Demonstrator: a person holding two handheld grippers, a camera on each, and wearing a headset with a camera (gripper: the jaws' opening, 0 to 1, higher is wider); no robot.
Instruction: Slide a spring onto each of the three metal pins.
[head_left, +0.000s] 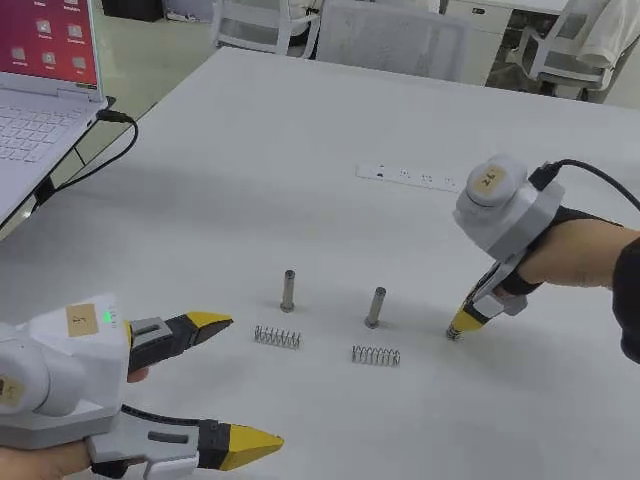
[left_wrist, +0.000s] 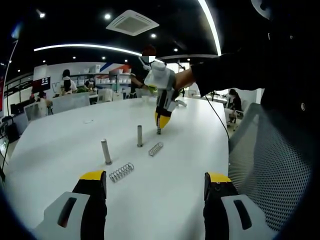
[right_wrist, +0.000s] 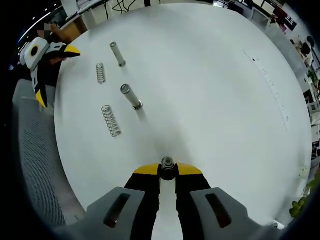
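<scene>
Two grey metal pins stand upright on the white table. In front of each lies a loose spring. To their right my right gripper points down at the table, shut on a short coiled spring that stands on end; whether a pin is inside it I cannot tell. At the near left my left gripper is open and holds nothing, short of the left spring. The left gripper view has the pins and the right gripper beyond them.
An open laptop with a black cable sits at the table's far left. A white power strip lies behind the pins. Chairs stand along the far edge. People work at tables in the room behind.
</scene>
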